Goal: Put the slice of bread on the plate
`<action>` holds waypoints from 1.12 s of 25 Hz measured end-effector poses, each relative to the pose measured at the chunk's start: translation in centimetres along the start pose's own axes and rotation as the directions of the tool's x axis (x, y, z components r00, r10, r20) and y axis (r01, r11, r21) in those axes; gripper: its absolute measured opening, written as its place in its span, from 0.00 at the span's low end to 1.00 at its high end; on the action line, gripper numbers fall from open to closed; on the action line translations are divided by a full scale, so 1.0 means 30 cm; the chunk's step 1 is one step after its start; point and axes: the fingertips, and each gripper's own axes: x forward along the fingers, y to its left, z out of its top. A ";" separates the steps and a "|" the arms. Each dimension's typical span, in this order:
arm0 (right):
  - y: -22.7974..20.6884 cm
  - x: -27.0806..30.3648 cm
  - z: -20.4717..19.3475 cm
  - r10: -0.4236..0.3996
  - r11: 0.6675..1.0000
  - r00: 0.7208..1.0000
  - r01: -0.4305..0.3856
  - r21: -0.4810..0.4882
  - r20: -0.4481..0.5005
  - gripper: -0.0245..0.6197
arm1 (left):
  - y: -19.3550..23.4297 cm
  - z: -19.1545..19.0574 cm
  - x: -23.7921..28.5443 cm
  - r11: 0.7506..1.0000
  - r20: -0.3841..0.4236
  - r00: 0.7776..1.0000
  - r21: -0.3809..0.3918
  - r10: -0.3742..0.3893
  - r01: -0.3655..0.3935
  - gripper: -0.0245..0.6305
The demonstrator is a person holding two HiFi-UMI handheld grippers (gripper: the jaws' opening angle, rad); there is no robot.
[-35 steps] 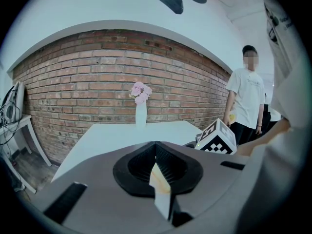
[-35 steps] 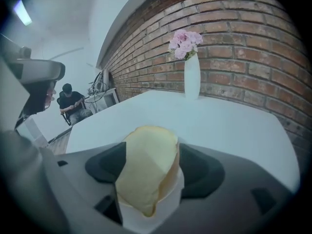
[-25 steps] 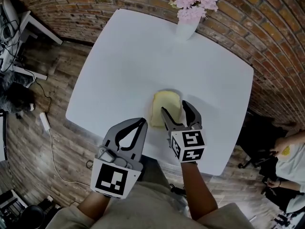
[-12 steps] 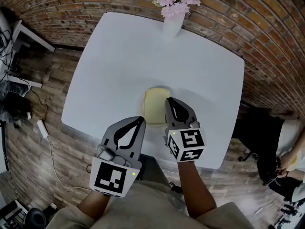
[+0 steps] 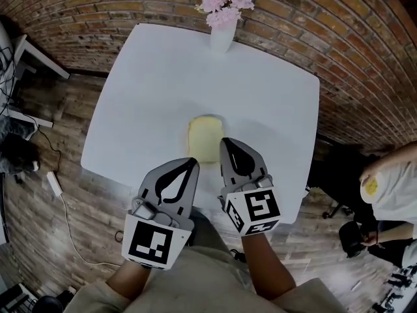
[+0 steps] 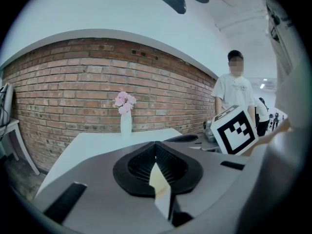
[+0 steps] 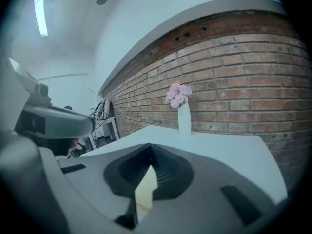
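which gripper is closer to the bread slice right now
Right, narrowly. The right gripper lies alongside the right edge of the pale yellow bread slice, its shut fingers reaching about halfway up. The left gripper, also shut, only reaches the slice's near left corner with its tips.

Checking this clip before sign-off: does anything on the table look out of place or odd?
Yes: the slice of bread lies straight on the bare white table, and no plate shows in any view. Only the vase of pink flowers shares the table; it stands upright, nothing spilled.
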 end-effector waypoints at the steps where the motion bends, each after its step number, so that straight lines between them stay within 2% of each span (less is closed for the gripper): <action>1: 0.013 -0.021 0.011 0.006 1.000 1.000 -0.006 -0.002 0.012 0.05 | -0.012 0.005 -0.009 1.000 0.006 1.000 0.003 -0.001 0.001 0.05; 14: 0.169 -0.322 0.121 0.044 0.996 0.992 -0.033 -0.089 0.120 0.05 | -0.165 0.064 -0.156 0.999 0.071 0.997 0.029 -0.015 0.013 0.05; 22: 0.236 -0.440 0.185 0.064 0.997 0.981 -0.053 -0.064 0.183 0.05 | -0.203 0.123 -0.247 0.999 0.115 0.993 0.050 -0.006 0.000 0.05; 28: 0.275 -0.528 0.246 0.063 0.996 0.971 -0.047 -0.074 0.230 0.05 | -0.256 0.169 -0.302 0.997 0.145 0.989 0.081 -0.025 0.014 0.05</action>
